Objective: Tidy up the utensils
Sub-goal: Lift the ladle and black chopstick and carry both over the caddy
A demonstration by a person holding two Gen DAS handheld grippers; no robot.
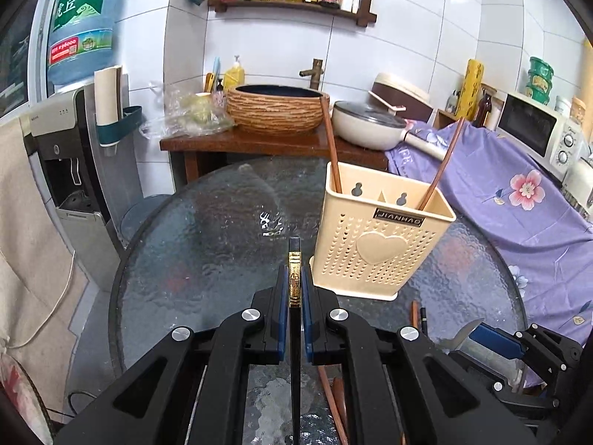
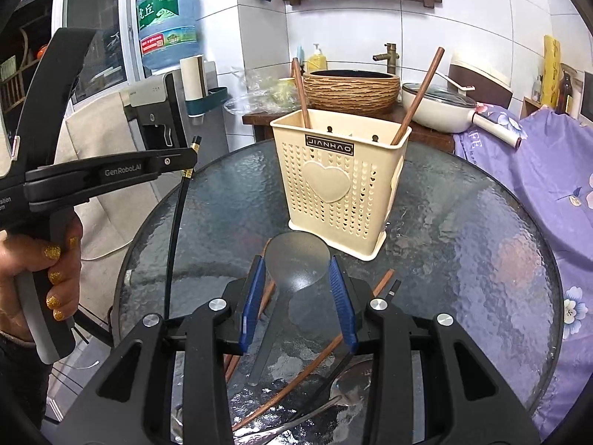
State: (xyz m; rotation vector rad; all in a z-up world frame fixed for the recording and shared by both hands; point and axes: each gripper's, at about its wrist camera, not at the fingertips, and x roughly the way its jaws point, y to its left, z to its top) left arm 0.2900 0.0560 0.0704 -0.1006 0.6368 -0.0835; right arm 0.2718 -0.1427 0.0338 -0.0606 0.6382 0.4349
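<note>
Pinched between the left gripper's [image 1: 294,298] pressed-together pads, a black chopstick [image 1: 294,278] hangs; the right gripper [image 2: 296,298] clasps a translucent spoon [image 2: 296,263]. Near the cream holder [image 2: 341,181], either utensil could swing, slip, or miss its compartment.

This is a home kitchen. On the far white tiled wall hangs a wooden shelf [image 1: 292,5] full of sauce bottles. Below it a basin [image 1: 277,109] with a brass tap [image 1: 313,72] sits on a wooden counter, and a lidded pan [image 1: 367,126] stands beside it. At the left stands a water dispenser [image 1: 70,148], at the right a microwave [image 1: 537,129]. Near me is a round glass table [image 1: 207,230].
</note>
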